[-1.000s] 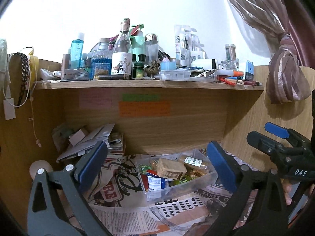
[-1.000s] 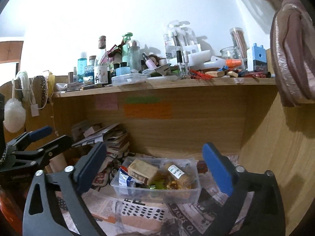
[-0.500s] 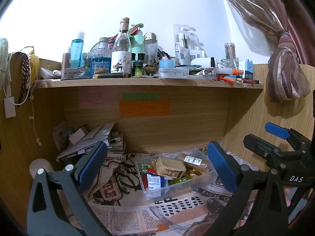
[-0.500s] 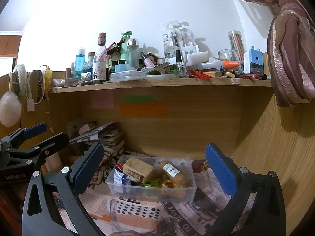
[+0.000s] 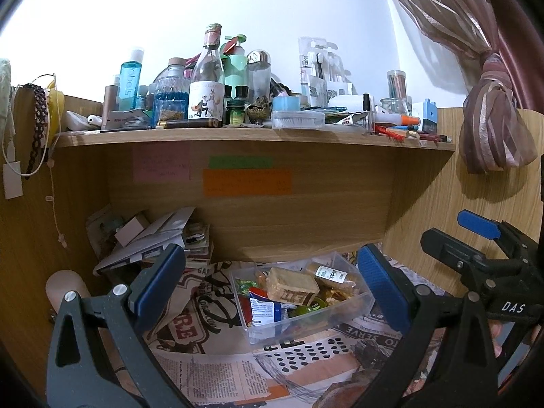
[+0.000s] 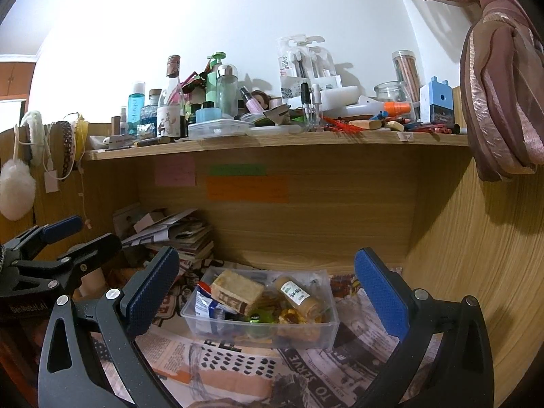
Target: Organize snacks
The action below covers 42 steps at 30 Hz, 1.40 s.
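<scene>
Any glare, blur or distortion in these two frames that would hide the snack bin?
Left wrist: white wall blown out upper left, shelf edge bowed by fisheye, snack bin sharp. Right wrist: same washed-out wall, dark vignette corners, bin clear and evenly lit.

Bright indoor light washes the wall (image 5: 272, 6) near white in both views, blown out toward the upper left. The curtain (image 5: 489, 125) and shelf (image 6: 272, 139) bottles throw soft shadows to the right (the light comes from the left). The recess under the shelf is dimmer. Fisheye bends straight edges; dark vignette rims each frame. Focus is sharp.
</scene>
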{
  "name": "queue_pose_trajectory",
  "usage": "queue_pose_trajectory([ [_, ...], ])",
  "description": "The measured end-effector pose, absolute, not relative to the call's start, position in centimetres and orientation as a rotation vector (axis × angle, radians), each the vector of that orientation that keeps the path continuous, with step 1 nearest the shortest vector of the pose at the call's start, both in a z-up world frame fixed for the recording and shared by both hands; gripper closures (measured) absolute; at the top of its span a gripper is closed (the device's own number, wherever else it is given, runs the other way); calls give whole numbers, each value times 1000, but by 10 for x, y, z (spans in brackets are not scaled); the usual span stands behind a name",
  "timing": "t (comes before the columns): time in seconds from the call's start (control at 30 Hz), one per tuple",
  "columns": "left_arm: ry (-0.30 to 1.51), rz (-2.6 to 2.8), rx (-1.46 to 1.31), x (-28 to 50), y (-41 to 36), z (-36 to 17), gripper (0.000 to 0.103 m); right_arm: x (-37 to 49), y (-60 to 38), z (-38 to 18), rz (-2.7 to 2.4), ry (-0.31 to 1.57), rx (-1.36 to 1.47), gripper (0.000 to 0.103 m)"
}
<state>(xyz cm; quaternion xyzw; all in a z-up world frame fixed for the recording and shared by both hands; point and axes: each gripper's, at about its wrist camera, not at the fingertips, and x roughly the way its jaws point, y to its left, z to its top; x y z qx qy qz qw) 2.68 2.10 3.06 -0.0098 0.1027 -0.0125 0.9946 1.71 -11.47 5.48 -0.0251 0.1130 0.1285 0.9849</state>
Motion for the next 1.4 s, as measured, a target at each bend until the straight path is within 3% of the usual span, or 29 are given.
queue_pose_trajectory([
  [1.4, 245, -72, -44, 37, 20, 24, 0, 22, -113, 54, 276, 237, -34, 0],
])
